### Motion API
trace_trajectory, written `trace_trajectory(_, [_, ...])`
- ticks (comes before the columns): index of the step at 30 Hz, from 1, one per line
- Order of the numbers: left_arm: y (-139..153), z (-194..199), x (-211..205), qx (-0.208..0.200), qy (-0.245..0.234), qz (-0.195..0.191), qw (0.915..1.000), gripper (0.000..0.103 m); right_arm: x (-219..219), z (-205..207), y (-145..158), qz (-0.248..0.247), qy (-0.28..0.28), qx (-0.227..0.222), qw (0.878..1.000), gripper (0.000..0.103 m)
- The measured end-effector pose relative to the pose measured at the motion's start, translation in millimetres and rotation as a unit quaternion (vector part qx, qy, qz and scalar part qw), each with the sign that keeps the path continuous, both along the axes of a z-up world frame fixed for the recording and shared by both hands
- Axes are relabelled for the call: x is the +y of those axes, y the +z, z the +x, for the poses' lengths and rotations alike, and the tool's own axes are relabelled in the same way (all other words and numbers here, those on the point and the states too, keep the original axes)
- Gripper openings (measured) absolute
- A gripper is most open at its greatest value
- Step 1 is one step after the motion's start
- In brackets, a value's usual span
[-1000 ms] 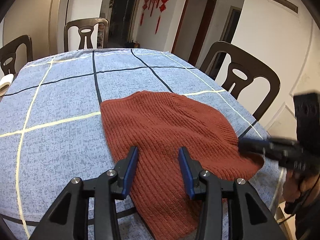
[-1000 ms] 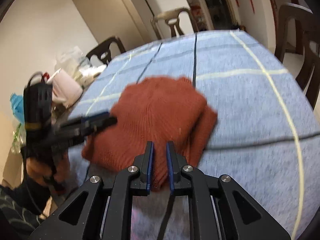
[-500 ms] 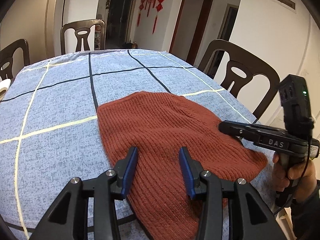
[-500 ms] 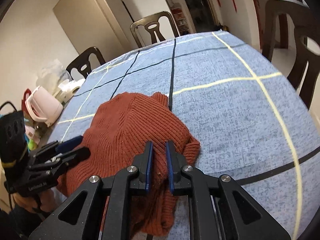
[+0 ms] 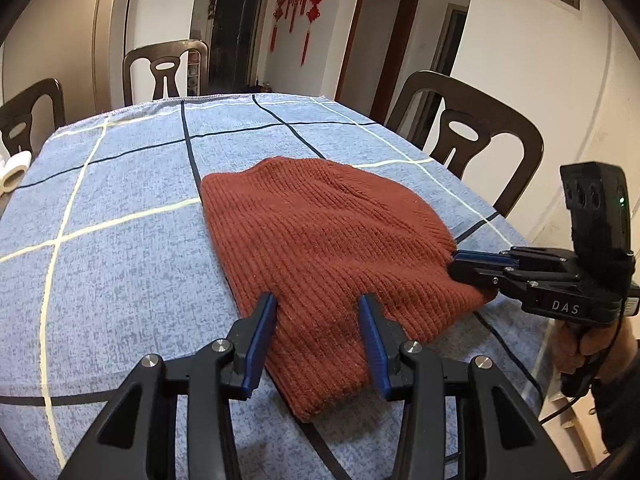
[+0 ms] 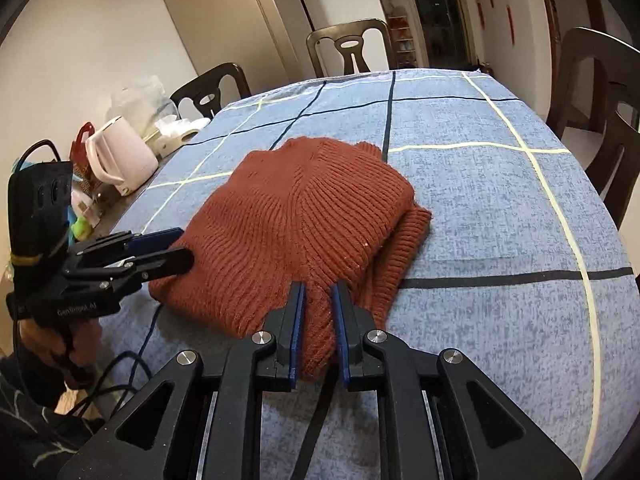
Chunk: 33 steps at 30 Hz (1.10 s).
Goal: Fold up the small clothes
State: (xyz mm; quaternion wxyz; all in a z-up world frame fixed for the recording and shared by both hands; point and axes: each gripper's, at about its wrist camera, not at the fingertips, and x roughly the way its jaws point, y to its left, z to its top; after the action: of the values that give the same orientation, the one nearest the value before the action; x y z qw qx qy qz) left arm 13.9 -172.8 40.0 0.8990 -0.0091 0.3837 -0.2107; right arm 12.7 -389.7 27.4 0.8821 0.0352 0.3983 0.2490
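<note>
A rust-red knitted garment [image 5: 320,248] lies folded on the blue checked tablecloth [image 5: 112,240]; it also shows in the right wrist view [image 6: 296,224]. My left gripper [image 5: 318,312] is open, its fingers straddling the garment's near edge; it shows from the side in the right wrist view [image 6: 160,248]. My right gripper [image 6: 318,296] is nearly shut with a fold of the garment's edge between its blue pads. In the left wrist view the right gripper [image 5: 460,264] touches the garment's right edge.
Dark wooden chairs [image 5: 472,140] stand around the table. A pink kettle [image 6: 120,160] and bags sit on the table's left side in the right wrist view. A white roll [image 5: 14,168] lies at the far left edge. Cables hang by the near edge [image 6: 116,364].
My right gripper has swung back to the garment's right edge, and its jaws have opened slightly around a fold there. My left gripper has stayed open over the near edge.
</note>
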Motion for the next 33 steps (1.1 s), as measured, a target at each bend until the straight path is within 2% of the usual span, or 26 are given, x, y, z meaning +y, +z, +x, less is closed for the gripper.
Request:
trace_trajectory(3, [3,2,0,0.005,0.0,0.002,1.0,0.044,4,1,3,-0.013,0.004,0.001,1.0,0.013])
trace_trajectory(6, [11,8,5,0.007,0.007,-0.008,0.9999,0.044,2,4,12,0.001,-0.006,0.0,1.0,0.016])
trace_trajectory(9, [13,21,7,0.008,0.028,0.0,0.9996,0.044,1,14,19,0.009,-0.026,-0.012,1.0,0.016])
trace_trajectory(12, [7,32,5,0.02,0.037,0.003,0.9991,0.044,4,26,15,0.013,-0.035,-0.011,0.999,0.016])
trace_trajectory(14, [2,33,2,0.023,0.044,0.01,0.9987,0.045,7,34,4,-0.005,-0.036,0.005,0.999,0.016])
trace_trajectory(23, [8,34,7,0.023,0.063,0.008,0.9977,0.044,7,37,17,0.0,-0.04,-0.01,0.999,0.016])
trace_trajectory(33, [1,40,9,0.028,0.065,-0.004,0.9975,0.046,0,51,6,0.011,-0.056,0.004,0.998,0.016])
